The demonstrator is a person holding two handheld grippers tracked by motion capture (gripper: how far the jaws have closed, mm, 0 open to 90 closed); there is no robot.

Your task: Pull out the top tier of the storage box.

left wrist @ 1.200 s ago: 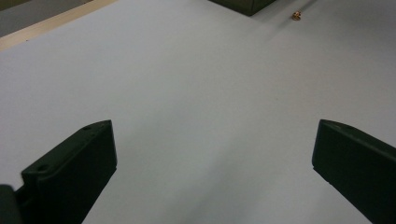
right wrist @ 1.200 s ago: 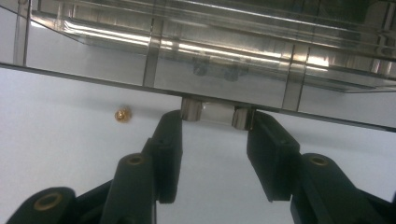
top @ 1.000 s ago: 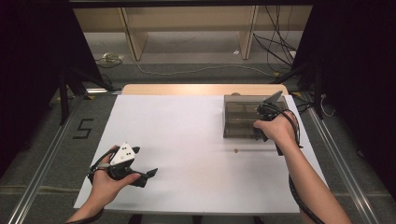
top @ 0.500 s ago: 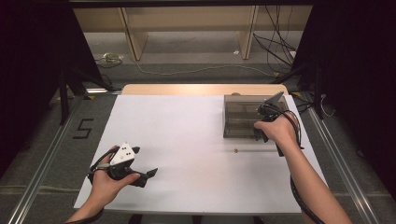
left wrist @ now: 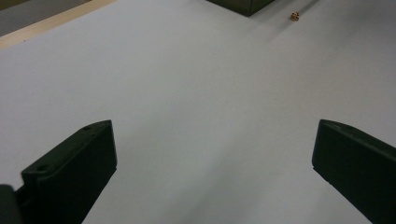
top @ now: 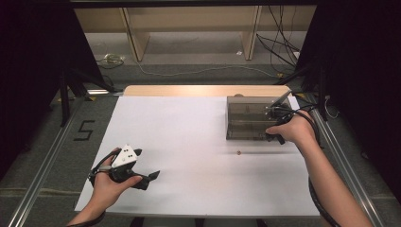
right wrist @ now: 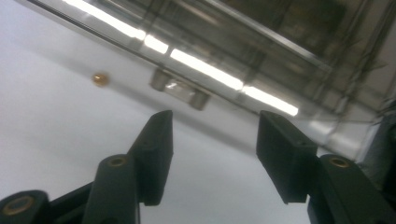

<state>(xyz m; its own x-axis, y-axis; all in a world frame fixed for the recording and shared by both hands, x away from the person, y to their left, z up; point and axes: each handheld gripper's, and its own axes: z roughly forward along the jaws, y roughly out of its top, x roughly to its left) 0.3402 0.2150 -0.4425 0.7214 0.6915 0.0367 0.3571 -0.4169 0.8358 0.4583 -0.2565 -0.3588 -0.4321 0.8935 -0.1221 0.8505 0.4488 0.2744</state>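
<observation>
The high view is evenly lit on the white counter (top: 189,142) from overhead, while both sides fall into near-black. The picture is soft, with faint shadows under the hands. In the left gripper view the near jaws are dark and blurred. In the right gripper view bright strips of glare run along the clear box (right wrist: 243,60), and its inside is smeared.

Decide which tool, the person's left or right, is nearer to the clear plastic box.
Right. The right tool is at the clear plastic box's near right edge, jaws open beside its latch. The left tool sits far across the white table, near the front left.
</observation>
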